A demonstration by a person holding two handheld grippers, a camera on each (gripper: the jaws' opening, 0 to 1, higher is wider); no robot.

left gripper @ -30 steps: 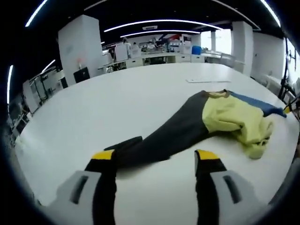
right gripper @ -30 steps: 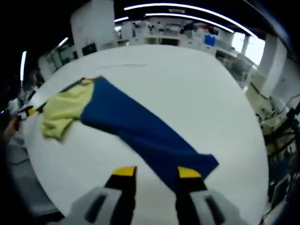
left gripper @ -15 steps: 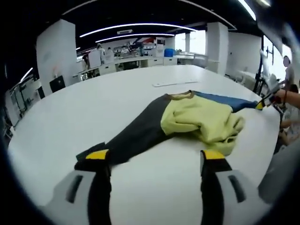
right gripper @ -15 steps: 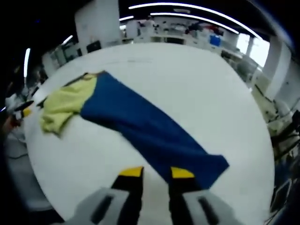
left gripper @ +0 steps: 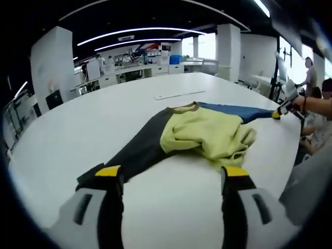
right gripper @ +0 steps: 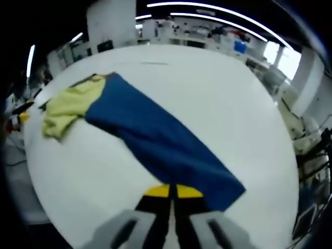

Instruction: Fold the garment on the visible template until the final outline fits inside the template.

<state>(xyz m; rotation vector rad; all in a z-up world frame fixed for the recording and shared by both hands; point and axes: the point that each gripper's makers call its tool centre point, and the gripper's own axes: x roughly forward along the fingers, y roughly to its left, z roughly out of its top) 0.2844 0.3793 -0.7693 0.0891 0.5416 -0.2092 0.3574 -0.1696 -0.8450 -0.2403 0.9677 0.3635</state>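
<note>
Left gripper view: left gripper (left gripper: pixel 170 174), jaws spread wide, hovering over the white bench (left gripper: pixel 78 135). Garment (left gripper: pixel 192 132) lies ahead on the bench: dark grey sleeve (left gripper: pixel 137 150) reaching toward the left jaw, crumpled yellow body (left gripper: pixel 207 135), blue sleeve (left gripper: pixel 236 110) extending to the far right, where the right gripper (left gripper: pixel 277 112) meets its end.

Right gripper view: right gripper (right gripper: pixel 173 191), yellow-tipped jaws pressed together at the near edge of the blue sleeve (right gripper: pixel 161 142); whether cloth is pinched cannot be told. Yellow body (right gripper: pixel 67 106) at far left.
</note>
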